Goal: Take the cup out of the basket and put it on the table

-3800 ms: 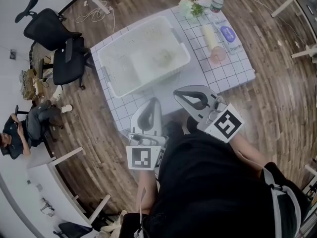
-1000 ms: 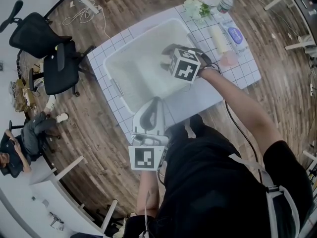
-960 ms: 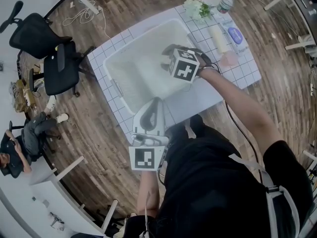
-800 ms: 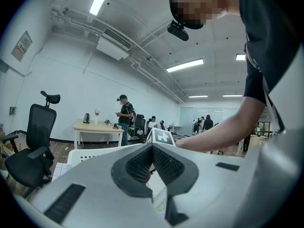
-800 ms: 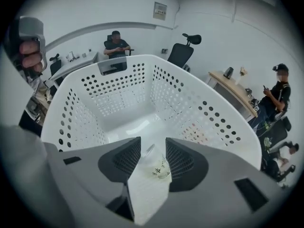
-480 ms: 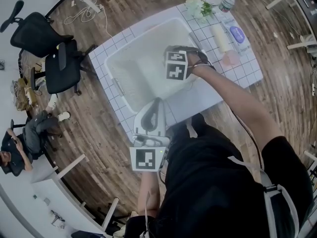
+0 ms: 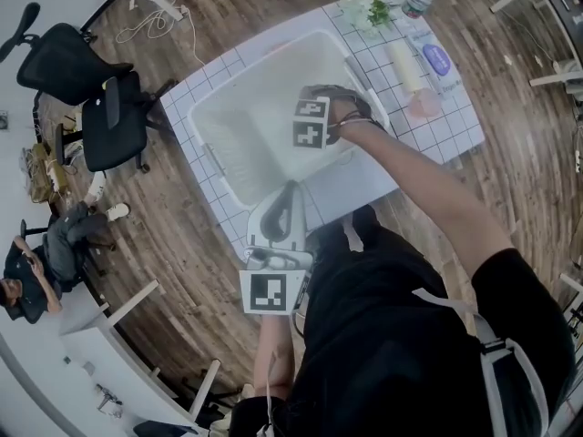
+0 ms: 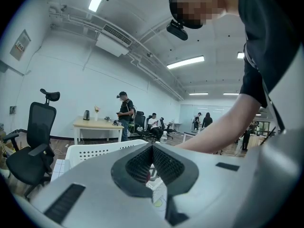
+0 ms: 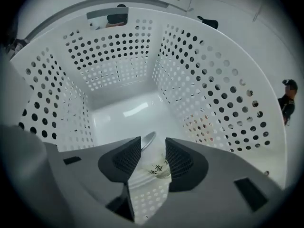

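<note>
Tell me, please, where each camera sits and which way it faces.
Left gripper view: rides the left gripper, facing across the room over the basket rim; shut jaws and the person's right arm show.
Right gripper view: rides the right gripper, facing into the basket; its jaws grip the cup.
Head view: on the person's head, facing steeply down at the table; both grippers, right arm, torso show.
Shared: all three show the basket.

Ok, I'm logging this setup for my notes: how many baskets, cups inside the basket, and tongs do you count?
basket: 1
cup inside it: 1
tongs: 2, the left tongs and the right tongs
Total: 4
</note>
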`<state>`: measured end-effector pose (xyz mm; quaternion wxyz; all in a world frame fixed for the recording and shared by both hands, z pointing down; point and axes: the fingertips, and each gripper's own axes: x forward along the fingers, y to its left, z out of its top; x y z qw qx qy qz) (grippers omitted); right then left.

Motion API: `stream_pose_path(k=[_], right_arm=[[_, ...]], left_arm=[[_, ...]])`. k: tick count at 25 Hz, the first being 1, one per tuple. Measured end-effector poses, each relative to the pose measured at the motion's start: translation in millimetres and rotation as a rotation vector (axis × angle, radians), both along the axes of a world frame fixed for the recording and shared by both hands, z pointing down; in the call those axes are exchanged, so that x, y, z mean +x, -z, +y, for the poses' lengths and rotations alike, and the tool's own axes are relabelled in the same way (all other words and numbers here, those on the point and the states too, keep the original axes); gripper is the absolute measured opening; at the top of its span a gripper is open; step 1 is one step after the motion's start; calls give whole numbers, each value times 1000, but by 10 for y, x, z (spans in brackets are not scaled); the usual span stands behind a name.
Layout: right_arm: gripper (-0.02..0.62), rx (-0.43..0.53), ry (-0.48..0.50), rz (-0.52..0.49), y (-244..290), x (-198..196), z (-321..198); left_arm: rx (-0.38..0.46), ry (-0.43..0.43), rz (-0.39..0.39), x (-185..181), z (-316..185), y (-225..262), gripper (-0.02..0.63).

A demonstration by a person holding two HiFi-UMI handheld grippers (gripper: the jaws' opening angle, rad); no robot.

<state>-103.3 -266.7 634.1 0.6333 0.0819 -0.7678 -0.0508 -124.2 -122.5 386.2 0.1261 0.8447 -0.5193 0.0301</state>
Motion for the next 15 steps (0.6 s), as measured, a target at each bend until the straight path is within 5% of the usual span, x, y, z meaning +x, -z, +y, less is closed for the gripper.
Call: stream_pose_path(k=[7,15], right_arm=[[170,36,-22,46,-100,42,-74],[78,101,6,86,-123,117,-140]], left_arm=[[-5,5,17,27,-16,25,9],[4,6,6,-19,-27,20,9]])
